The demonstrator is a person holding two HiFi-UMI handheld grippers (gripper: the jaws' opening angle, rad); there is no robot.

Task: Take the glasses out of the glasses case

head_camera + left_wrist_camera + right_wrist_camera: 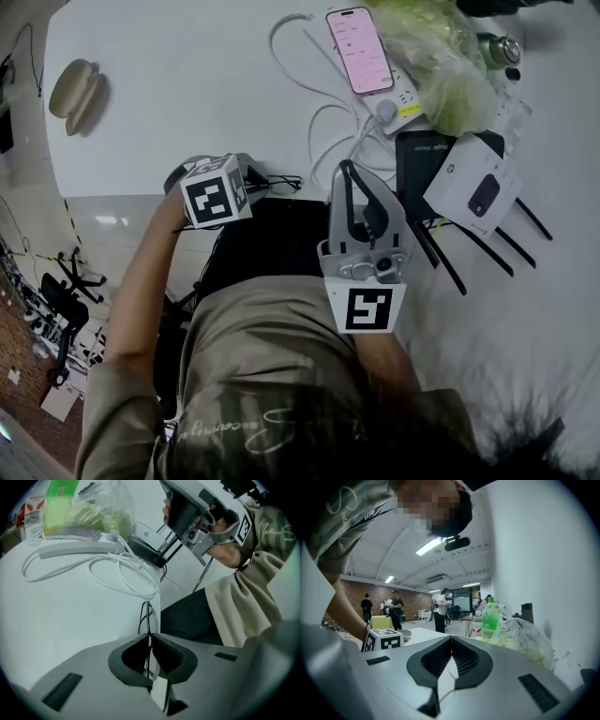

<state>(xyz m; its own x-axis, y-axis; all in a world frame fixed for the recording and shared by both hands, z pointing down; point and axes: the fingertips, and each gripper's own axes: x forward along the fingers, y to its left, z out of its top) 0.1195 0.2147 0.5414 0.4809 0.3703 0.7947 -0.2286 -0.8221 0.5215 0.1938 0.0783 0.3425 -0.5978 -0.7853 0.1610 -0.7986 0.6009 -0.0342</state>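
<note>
Glasses (146,617) out, pinched in your left gripper (150,638); apparent beige case (75,94) well apart; right gripper (451,640) clenched, empty. Only set-down left.

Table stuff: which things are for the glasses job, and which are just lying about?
For the job: thin black-framed glasses, beige oval glasses case.
Just lying about: pink-screened phone, white power strip, black router with antennas, clear plastic bag.
</note>
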